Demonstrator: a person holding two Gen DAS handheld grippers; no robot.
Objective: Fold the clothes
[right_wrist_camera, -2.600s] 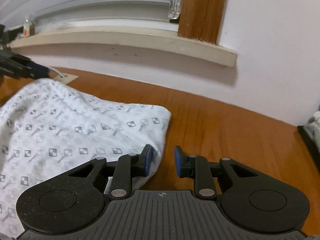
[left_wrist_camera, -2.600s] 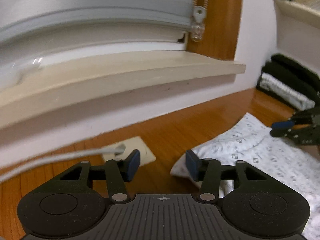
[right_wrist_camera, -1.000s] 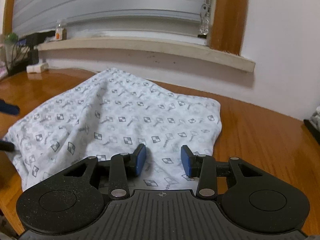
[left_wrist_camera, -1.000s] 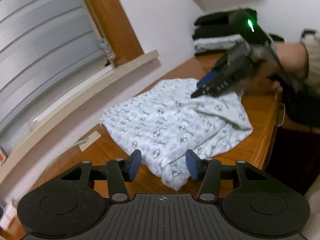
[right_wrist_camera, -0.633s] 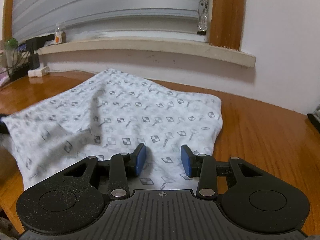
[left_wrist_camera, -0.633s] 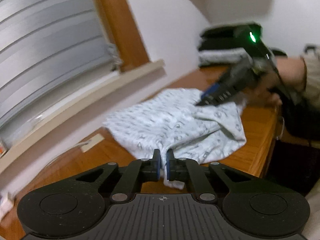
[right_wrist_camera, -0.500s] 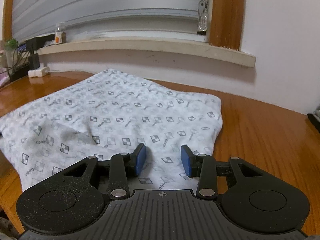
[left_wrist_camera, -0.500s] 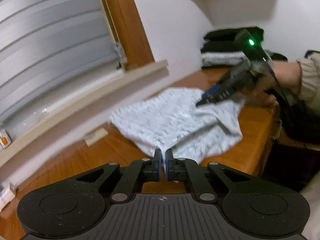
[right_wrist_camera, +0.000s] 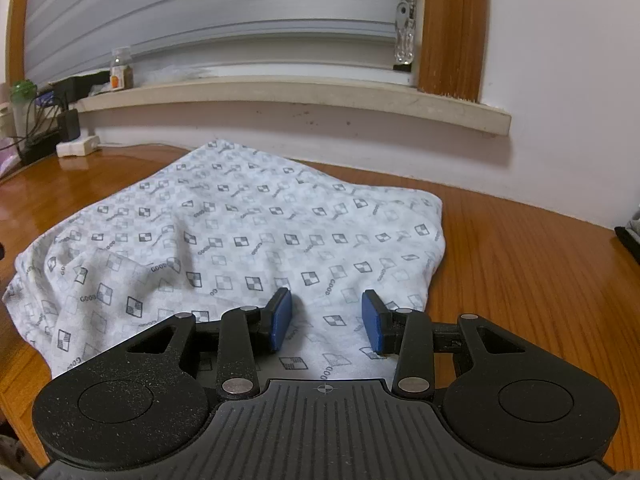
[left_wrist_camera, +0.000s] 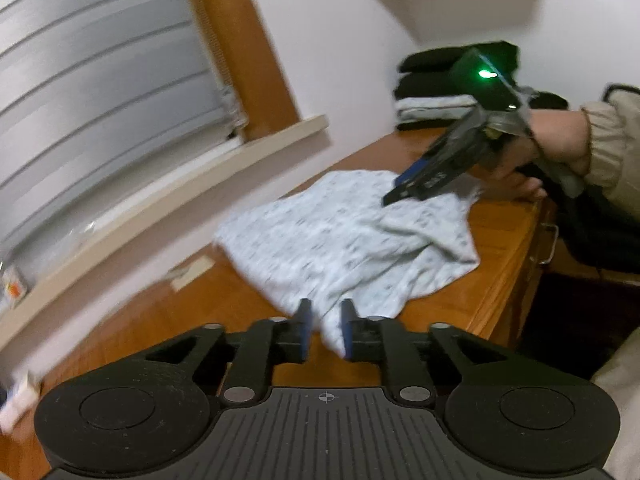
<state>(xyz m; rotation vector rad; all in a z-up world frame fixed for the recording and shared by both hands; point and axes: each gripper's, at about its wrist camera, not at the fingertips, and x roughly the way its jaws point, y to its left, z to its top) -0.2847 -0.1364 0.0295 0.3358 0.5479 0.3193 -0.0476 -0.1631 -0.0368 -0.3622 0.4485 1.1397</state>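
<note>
My left claw (left_wrist_camera: 324,328) has just been opening, dropping the cloth (left_wrist_camera: 344,240) corner by the desk's (left_wrist_camera: 500,264) front edge. That fold is laid. My right claw (right_wrist_camera: 326,318) hovers part open, empty, above the cloth.

Wooden desk (right_wrist_camera: 520,264), white wall (right_wrist_camera: 560,60), closed blinds (right_wrist_camera: 220,4), pale windowsill (right_wrist_camera: 300,92)

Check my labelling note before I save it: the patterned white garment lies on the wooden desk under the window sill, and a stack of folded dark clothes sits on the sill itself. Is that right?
Not quite. The stack of folded dark clothes sits on the wooden desk, at its far end by the wall, not on the window sill; the left wrist view shows it. The patterned white garment does lie on the desk under the sill.
</note>
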